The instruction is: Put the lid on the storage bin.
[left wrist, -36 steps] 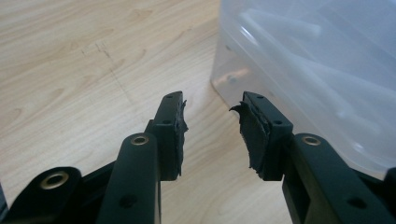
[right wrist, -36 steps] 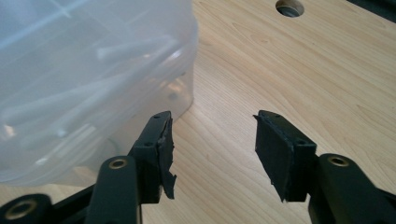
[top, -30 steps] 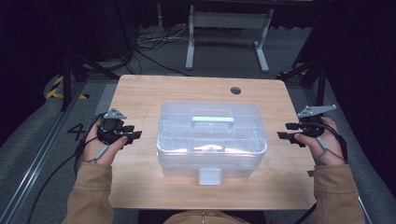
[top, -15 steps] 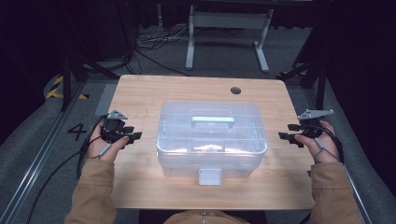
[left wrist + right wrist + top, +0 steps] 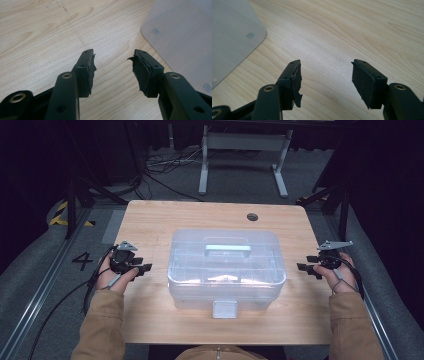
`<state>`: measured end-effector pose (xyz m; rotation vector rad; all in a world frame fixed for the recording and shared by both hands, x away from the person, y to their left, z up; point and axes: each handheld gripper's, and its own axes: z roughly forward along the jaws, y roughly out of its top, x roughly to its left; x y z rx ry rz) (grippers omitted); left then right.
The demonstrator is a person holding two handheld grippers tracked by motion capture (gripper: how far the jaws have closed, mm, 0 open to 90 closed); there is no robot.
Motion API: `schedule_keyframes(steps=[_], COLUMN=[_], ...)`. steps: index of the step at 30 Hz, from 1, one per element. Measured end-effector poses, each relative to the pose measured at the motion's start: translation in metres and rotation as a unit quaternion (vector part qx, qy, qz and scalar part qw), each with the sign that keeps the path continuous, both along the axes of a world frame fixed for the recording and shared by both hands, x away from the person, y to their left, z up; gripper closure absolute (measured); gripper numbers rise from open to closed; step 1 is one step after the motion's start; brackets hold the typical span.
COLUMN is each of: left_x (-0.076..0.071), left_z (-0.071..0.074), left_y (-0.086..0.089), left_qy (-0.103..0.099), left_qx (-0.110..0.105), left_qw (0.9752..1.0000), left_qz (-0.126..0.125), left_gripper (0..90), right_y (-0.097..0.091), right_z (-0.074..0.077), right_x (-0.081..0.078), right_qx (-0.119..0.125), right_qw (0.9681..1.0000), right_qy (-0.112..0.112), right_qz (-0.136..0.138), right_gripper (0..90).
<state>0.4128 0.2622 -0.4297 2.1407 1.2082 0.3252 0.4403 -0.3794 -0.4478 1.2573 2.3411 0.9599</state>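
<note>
— Table [image 5: 150, 320] first: where does the box sit on it?

— Mid-table. The clear plastic box [image 5: 226, 265] lies with its long axis running left to right across the wood, lid on and level, the pale handle [image 5: 227, 249] along that same axis, and the front latch [image 5: 224, 309] facing me.

— And your left gripper [image 5: 141, 266]?

— It's off the box's left end, apart from it, pointing toward that end. Its jaws have just been opening and stand spread, with nothing between them but bare wood. In the left gripper view a rounded corner of the box [image 5: 180, 37] shows beyond the tips [image 5: 113, 66].

— The right gripper [image 5: 305, 268]?

— Off the right end, mirrored, also clear of the box. Its jaws have been opening too and gape wide, empty, over the wood [image 5: 325, 75].
</note>
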Motion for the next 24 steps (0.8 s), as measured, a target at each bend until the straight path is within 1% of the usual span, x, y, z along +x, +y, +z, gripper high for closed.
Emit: schedule_keyframes(steps=[1, 3, 6, 10, 11, 14, 16, 18, 22, 24], left_x=[0.001, 0.002, 0.003, 0.005, 0.005, 0.006, 0.006, 0.006, 0.008, 0.008], left_z=[-0.003, -0.006, -0.01, -0.015, -0.017, -0.02, -0.021, -0.024, -0.027, -0.029], left_y=[0.001, 0.001, 0.002, 0.004, 0.004, 0.004, 0.005, 0.003, 0.001, 0.001], left_qy=[-0.001, 0.003, 0.002, 0.0, 0.002, 0.001, 0.004, 0.002, -0.004, -0.006], left_qx=[0.006, 0.004, 0.008, 0.014, 0.011, 0.013, 0.012, 0.007, 0.012, 0.009], left_qw=[1.0, 1.0, 1.0, 0.9999, 0.9999, 0.9999, 0.9999, 1.0, 0.9998, 0.9999], left_qz=[-0.002, -0.001, 0.003, 0.0, 0.001, 0.0, -0.004, -0.001, -0.013, -0.012], left_gripper=[51.4, 51.1, 49.9, 49.2, 49.1, 48.6, 48.3, 47.9, 45.8, 44.6], right_y=[0.0, 0.0, -0.001, 0.0, 0.0, 0.001, 0.001, 0.002, 0.001, 0.001], right_z=[-0.002, -0.005, -0.011, -0.016, -0.018, -0.021, -0.022, -0.025, -0.029, -0.031], right_x=[0.0, 0.002, 0.003, 0.005, 0.006, 0.007, 0.007, 0.008, 0.009, 0.009], right_qx=[0.001, -0.001, 0.0, -0.002, -0.001, 0.0, 0.0, 0.002, 0.004, 0.004], right_qw=[1.0, 1.0, 1.0, 1.0, 1.0, 1.0, 1.0, 1.0, 1.0, 1.0], right_qy=[0.0, 0.002, 0.004, 0.004, 0.004, 0.0, -0.002, -0.001, -0.003, -0.005], right_qz=[-0.001, -0.001, -0.002, 0.002, 0.003, 0.004, 0.005, 0.003, 0.0, -0.001], right_gripper=[41.1, 41.2, 41.3, 41.4, 41.7, 41.9, 42.0, 41.9, 41.9, 41.9])
